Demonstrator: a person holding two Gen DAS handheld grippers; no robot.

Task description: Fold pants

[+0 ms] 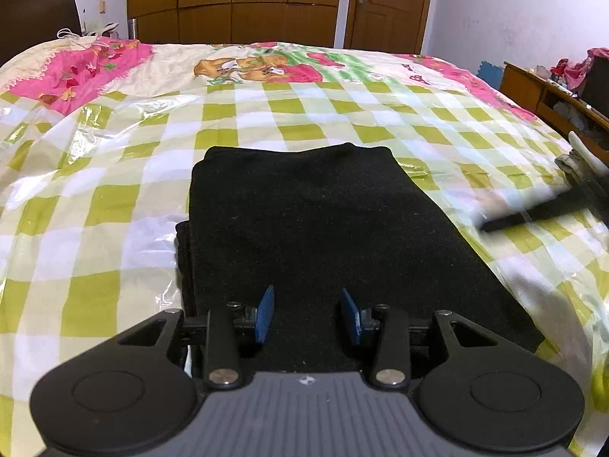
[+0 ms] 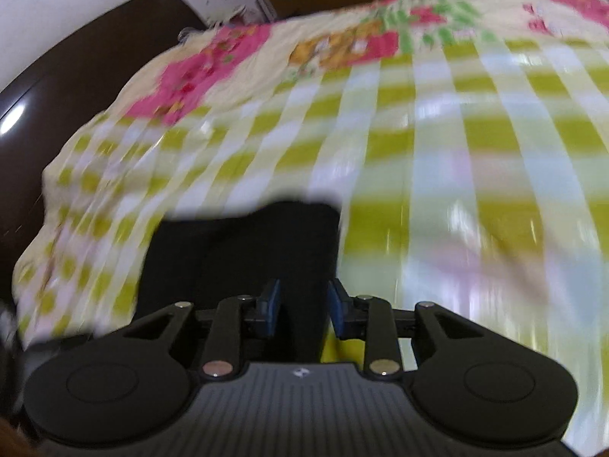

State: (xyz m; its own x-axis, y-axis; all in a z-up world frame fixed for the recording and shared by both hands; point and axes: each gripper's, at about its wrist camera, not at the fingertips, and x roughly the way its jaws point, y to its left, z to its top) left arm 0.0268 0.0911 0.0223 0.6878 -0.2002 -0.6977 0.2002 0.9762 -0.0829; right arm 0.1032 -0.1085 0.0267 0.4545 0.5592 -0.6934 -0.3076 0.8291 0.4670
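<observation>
The black, felt-like pants (image 1: pixel 323 236) lie on the bed as a compact, layered rectangle, with a second dark edge peeping out along the pile's left side. I judge the folding largely done: the pile reads as at least two layers, its far edge is rounded and fairly square, and no loose leg trails out in either view. What may remain is one more fold to shorten the pile, or merely a smoothing of the offset left edge; I cannot tell which from here.

My left gripper (image 1: pixel 307 314) hovers at the near end of the pants. Its blue-padded jaws stand apart, with dark cloth showing below and between them, and nothing is pinched. My right gripper (image 2: pixel 303 310) points at the pants (image 2: pixel 247 251) from the other side. Its jaws stand a narrower gap apart, over dark cloth; the view is smeared by motion, but the pads appear to press on nothing. In the left wrist view its dark arm (image 1: pixel 540 213) is a blur at the right margin.

The bed carries a glossy, crinkled plastic cover checked in lime green and white (image 1: pixel 114 198), and beyond it a cream quilt printed with pink flowers and cartoon animals (image 1: pixel 243 64). Behind stand a brown wooden wardrobe (image 1: pixel 236 0), a brown panelled door (image 1: pixel 388 3), a pale wall, a dark headboard (image 1: pixel 34 11), and a cluttered wooden side cabinet (image 1: pixel 533 87).
</observation>
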